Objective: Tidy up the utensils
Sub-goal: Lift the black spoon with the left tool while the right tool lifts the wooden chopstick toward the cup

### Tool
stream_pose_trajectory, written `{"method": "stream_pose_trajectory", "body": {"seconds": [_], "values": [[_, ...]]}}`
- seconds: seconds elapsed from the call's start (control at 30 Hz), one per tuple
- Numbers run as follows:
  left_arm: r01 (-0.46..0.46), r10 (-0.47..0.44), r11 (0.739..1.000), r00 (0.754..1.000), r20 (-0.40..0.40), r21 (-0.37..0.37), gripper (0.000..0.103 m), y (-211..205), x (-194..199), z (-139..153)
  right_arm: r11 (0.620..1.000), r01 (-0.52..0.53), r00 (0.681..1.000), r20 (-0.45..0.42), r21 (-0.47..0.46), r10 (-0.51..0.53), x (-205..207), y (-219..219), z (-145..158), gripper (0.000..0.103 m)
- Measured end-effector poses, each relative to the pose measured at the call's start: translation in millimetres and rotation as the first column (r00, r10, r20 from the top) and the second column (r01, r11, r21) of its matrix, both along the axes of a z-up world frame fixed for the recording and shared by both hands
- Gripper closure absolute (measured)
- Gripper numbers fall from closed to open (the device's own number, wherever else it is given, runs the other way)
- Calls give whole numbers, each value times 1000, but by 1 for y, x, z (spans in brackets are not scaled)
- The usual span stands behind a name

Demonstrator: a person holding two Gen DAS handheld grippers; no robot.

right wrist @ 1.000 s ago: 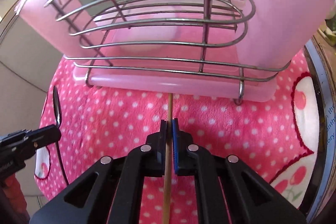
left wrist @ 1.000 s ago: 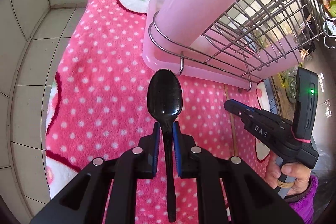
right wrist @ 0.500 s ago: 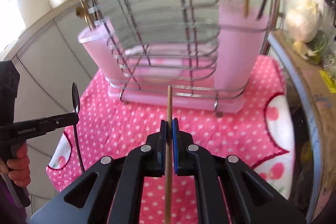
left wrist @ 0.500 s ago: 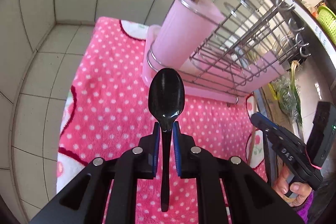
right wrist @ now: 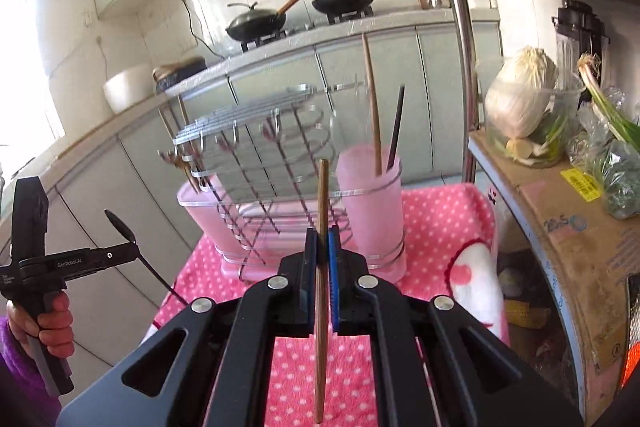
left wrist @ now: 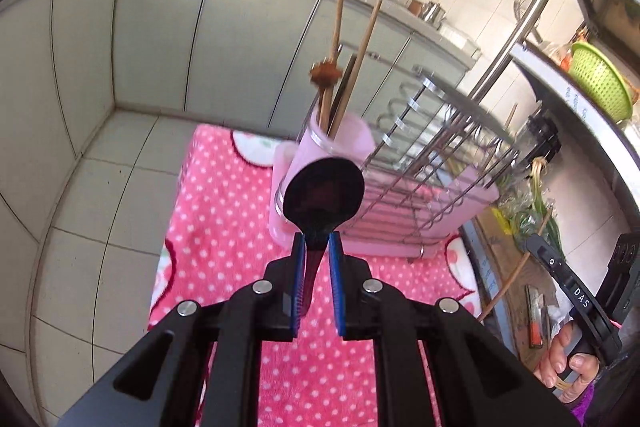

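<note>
Spoon [left wrist: 323, 194] upright in left tool [left wrist: 318, 247], bowl up, handle down.

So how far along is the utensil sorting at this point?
Partly done: both pink cups on the dish rack already hold utensils. In hand: the left gripper clamps a black spoon, the right gripper a wooden chopstick. Left: dropping both into cups.

My left gripper [left wrist: 318, 247] holds a spoon [left wrist: 323, 189] before the dish rack [left wrist: 420, 163], which stands on a towel [left wrist: 224, 227] on the floor. My right gripper [right wrist: 322, 243] clamps a chopstick [right wrist: 322, 267] upright. Cups [right wrist: 370, 203] with utensils sit at the rack's ends; counter and pans [right wrist: 256, 19] lie behind.
</note>
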State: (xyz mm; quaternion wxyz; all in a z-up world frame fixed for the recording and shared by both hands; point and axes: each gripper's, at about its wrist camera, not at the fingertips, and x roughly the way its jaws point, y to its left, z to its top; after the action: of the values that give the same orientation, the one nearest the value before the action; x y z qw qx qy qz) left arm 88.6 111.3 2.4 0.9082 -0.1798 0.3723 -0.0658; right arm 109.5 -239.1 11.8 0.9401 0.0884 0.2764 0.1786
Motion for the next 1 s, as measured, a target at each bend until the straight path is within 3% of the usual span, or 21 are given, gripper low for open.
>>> {"method": "stream_pose_trajectory", "body": {"seconds": [0.33, 0.6, 0.8, 1.0], "values": [[-15, 16, 1000, 991, 136, -7, 92, -2, 4, 63, 999, 15, 994, 109, 36, -19, 9, -16, 49, 97], [-62, 55, 998, 956, 287, 15, 92, -5, 15, 118, 996, 63, 969, 234, 64, -76, 26, -29, 100, 97], [-94, 78, 995, 931, 356, 27, 92, -8, 28, 137, 990, 103, 944, 303, 94, -127, 44, -38, 128, 97], [-131, 104, 990, 918, 383, 45, 92, -10, 47, 134, 985, 147, 916, 363, 91, -170, 62, -40, 140, 97]]}}
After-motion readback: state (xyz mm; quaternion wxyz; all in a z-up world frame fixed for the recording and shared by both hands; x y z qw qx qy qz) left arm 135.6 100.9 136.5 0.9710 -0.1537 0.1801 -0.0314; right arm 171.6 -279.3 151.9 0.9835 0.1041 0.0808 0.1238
